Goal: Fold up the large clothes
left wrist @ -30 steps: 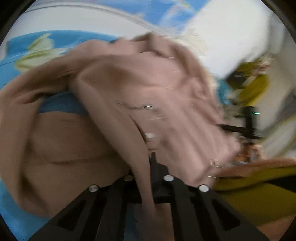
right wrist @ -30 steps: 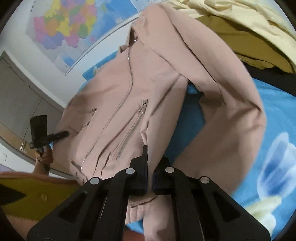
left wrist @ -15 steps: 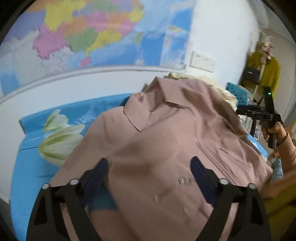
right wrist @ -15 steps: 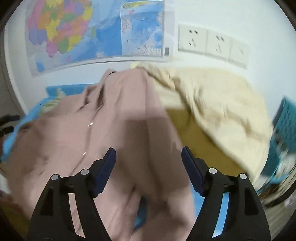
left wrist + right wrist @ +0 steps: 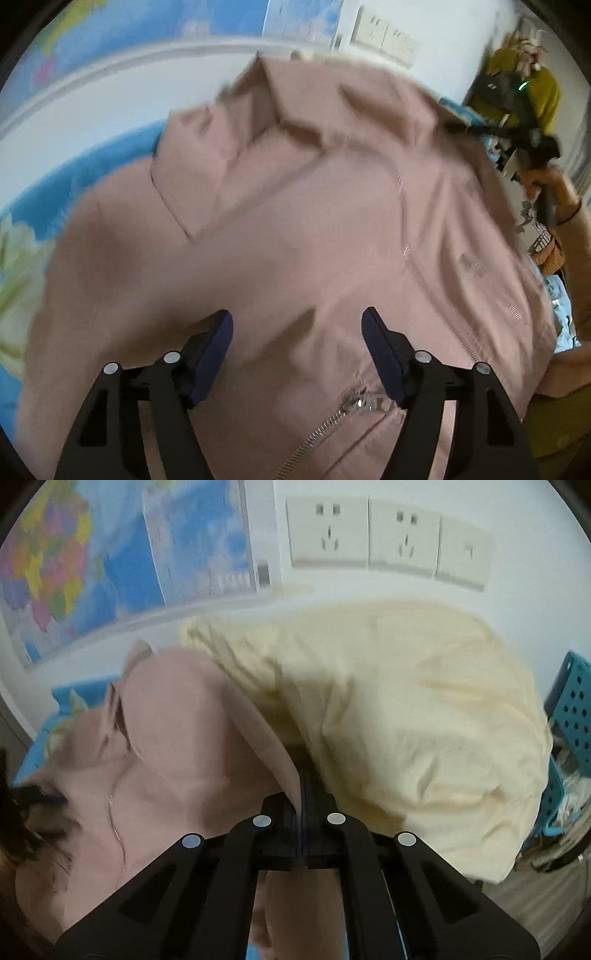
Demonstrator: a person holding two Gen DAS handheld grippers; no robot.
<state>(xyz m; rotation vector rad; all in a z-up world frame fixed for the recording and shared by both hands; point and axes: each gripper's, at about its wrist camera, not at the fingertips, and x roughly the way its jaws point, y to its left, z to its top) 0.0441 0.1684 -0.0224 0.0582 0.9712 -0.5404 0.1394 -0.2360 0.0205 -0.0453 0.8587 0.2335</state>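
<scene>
The dusty-pink zip jacket (image 5: 295, 229) lies spread front-up on the blue floral sheet (image 5: 110, 155), collar toward twelve o'clock. The left tongs (image 5: 297, 325) gape wide over it, holding nothing; the right tongs (image 5: 301, 786) pinch its edge, cream bedding (image 5: 406, 709) at two o'clock.

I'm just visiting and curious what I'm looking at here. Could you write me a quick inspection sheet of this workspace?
Surface: blue floral bedsheet, mostly covered.
Job's things: pink zip jacket spread front-up, collar toward the wall.
Clutter: pale yellow garment heaped beside the jacket; teal perforated basket.
Grippers: left gripper open above the jacket, holding nothing; right gripper shut on a jacket edge.
Cables: nothing seen.
Surroundings: wall map, white wall sockets, mustard clothes hanging.
</scene>
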